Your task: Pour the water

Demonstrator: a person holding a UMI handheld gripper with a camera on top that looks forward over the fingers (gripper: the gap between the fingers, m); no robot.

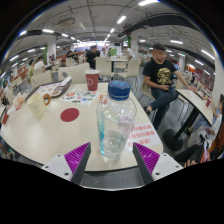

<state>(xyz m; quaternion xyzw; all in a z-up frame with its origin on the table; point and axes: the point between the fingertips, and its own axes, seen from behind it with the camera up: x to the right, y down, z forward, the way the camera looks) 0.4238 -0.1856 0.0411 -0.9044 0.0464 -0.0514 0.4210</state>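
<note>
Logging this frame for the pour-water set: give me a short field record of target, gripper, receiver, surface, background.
target: clear plastic water bottle with blue cap, upright, cap on
gripper: gripper open; bottle stands between the fingers, contact not clear
receiver: red cup, upright, beyond the bottle
surface: round white table
other: red round coaster lying flat, between bottle and cup
background: seated person in black shirt beyond the table
</note>
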